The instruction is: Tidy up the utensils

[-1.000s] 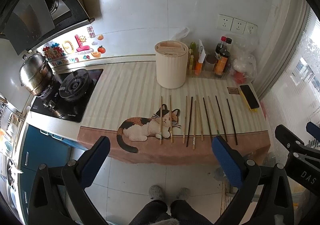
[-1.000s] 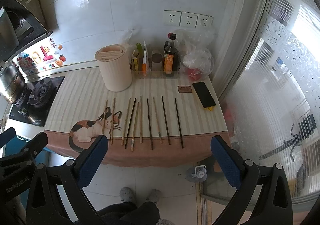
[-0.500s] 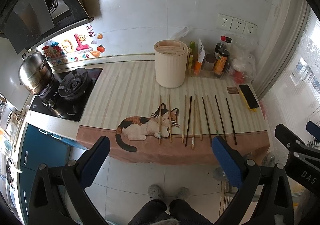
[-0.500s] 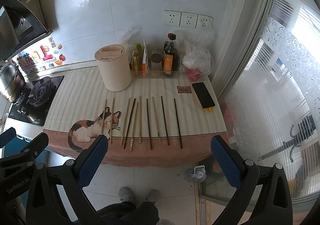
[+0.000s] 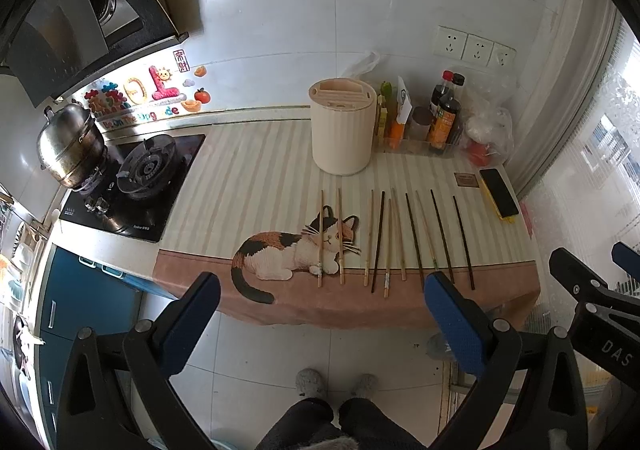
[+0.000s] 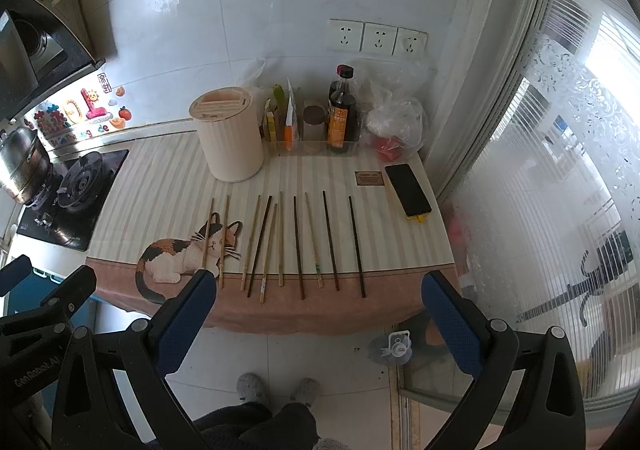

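So the biggest thing here is the counter (image 6: 160, 185) with its striped cat-print mat, filling the middle of both views. Upper middle of the frame sits the cream utensil holder (image 6: 230, 137), a slotted-top tub that looks like where everything's meant to end up.

Below it, across the centre of the frame, the chopsticks (image 6: 296, 246) lie in a loose row, some pale bamboo, some dark, all pointing toward the near edge and a few nearly touching. My guess: super light, stiff, thin and a bit slick, so they'll roll or pivot if pinched at a tip. I'd grab near the middle, or at the ends closest to the mat's pink border.

Left gripper (image 5: 320, 314) and right gripper (image 6: 316, 310) both hang at the bottom of their frames, off the counter, jaws wide apart and holding nothing.
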Demonstrator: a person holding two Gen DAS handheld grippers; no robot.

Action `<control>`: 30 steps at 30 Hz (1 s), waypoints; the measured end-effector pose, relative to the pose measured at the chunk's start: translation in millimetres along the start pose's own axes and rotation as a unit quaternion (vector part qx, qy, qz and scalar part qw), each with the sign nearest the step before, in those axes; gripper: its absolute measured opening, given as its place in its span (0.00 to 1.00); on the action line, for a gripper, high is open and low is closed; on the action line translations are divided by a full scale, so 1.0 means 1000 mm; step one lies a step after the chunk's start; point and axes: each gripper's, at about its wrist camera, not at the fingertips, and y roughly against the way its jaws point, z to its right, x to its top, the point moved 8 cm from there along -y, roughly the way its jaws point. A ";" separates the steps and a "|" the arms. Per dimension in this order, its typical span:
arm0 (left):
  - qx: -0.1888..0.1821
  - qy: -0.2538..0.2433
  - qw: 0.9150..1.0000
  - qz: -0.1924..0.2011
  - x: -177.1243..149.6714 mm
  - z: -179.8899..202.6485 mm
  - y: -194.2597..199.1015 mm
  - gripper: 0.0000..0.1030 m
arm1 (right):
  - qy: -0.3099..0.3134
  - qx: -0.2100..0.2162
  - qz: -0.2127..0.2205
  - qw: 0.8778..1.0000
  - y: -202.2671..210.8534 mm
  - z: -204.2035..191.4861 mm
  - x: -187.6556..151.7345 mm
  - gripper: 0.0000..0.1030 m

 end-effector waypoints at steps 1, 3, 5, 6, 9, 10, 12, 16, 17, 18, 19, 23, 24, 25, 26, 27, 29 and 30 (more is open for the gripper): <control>-0.001 0.000 1.000 0.000 0.000 0.000 0.000 1.00 | 0.000 0.000 -0.001 1.000 0.000 0.000 0.000 1.00; -0.003 0.000 1.000 0.001 0.002 -0.004 -0.001 1.00 | -0.001 0.000 -0.003 1.000 -0.002 0.000 0.000 1.00; -0.004 0.001 1.000 0.003 0.003 -0.006 -0.001 1.00 | -0.002 -0.002 -0.002 1.000 -0.002 -0.001 0.000 1.00; -0.003 0.001 1.000 0.005 0.004 -0.008 -0.002 1.00 | -0.003 -0.002 -0.001 1.000 -0.003 -0.001 0.000 1.00; 0.005 0.003 0.999 0.034 0.014 -0.016 -0.009 1.00 | -0.016 -0.006 0.005 1.000 -0.005 -0.001 0.002 1.00; 0.015 -0.001 0.999 0.048 0.018 -0.019 -0.014 1.00 | -0.020 -0.005 0.008 1.000 -0.006 -0.001 0.002 1.00; 0.026 -0.011 0.997 0.073 0.025 -0.025 -0.028 1.00 | -0.037 0.006 0.032 0.999 -0.012 -0.003 0.008 1.00; 0.029 -0.038 0.997 0.064 0.034 -0.036 -0.072 1.00 | -0.046 0.006 0.050 0.998 -0.048 -0.012 0.015 1.00; 0.036 -0.047 0.997 0.057 0.034 -0.038 -0.090 1.00 | -0.046 0.003 0.048 0.998 -0.055 -0.014 0.014 1.00; 0.040 -0.051 0.996 0.054 0.035 -0.041 -0.101 1.00 | -0.047 -0.002 0.046 0.998 -0.072 -0.016 0.014 1.00; 0.045 -0.055 0.996 0.049 0.036 -0.043 -0.117 1.00 | -0.047 -0.004 0.046 0.998 -0.081 -0.017 0.015 1.00; 0.043 -0.047 0.998 -0.012 0.033 -0.049 -0.183 1.00 | -0.056 -0.004 0.005 0.998 -0.147 -0.022 0.012 0.63; 0.036 -0.042 0.998 -0.035 0.032 -0.050 -0.200 0.99 | -0.059 0.004 -0.014 0.998 -0.165 -0.024 0.010 0.60; 0.027 -0.036 0.998 -0.054 0.029 -0.051 -0.216 0.99 | -0.062 0.012 -0.025 0.998 -0.178 -0.025 0.008 0.54; 0.020 -0.029 0.997 -0.072 0.028 -0.050 -0.231 0.97 | -0.066 0.027 -0.041 0.997 -0.197 -0.028 0.006 0.51; 0.011 -0.025 0.995 -0.092 0.027 -0.049 -0.248 0.97 | -0.066 0.036 -0.057 0.996 -0.214 -0.031 0.003 0.47; -0.002 -0.012 0.992 -0.124 0.024 -0.046 -0.275 0.89 | -0.056 0.048 -0.083 0.994 -0.248 -0.037 -0.001 0.47; -0.010 -0.004 0.990 -0.140 0.023 -0.043 -0.289 0.87 | -0.053 0.058 -0.094 0.992 -0.264 -0.040 -0.003 0.47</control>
